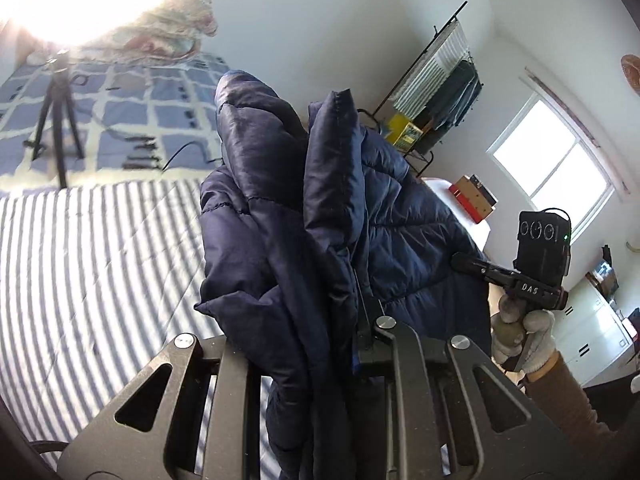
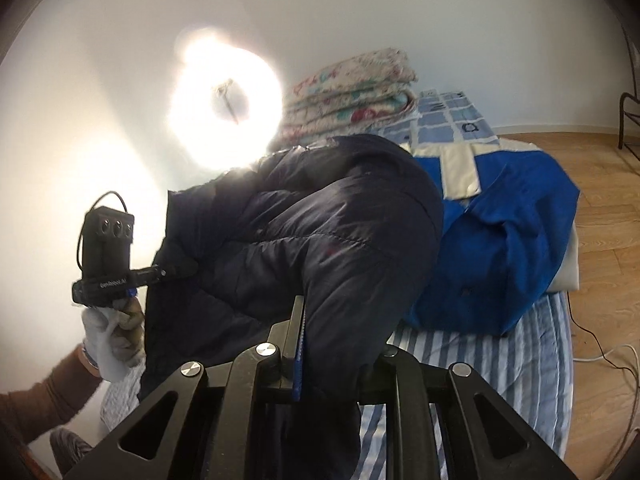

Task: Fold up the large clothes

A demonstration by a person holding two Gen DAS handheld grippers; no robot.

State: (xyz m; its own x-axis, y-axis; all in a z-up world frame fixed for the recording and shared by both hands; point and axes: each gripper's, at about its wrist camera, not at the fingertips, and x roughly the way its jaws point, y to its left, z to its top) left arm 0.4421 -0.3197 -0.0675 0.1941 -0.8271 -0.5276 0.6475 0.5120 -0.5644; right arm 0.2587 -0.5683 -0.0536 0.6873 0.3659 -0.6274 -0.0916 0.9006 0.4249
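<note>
You are holding one navy puffer jacket (image 1: 288, 208) up above the striped bed (image 1: 100, 260), its long axis hanging roughly vertical. Your left gripper (image 1: 366, 312) is clamping one fold; your right gripper (image 2: 298, 320), marked "DAS", is pinching another. One blue garment (image 2: 492, 248) is lying on the bed.

White walls (image 1: 340, 20); bright window (image 1: 556, 160) glowing; wooden floor (image 2: 600, 184) beside the striped bed (image 1: 100, 260); clothes rack (image 1: 436, 80) in the corner.
</note>
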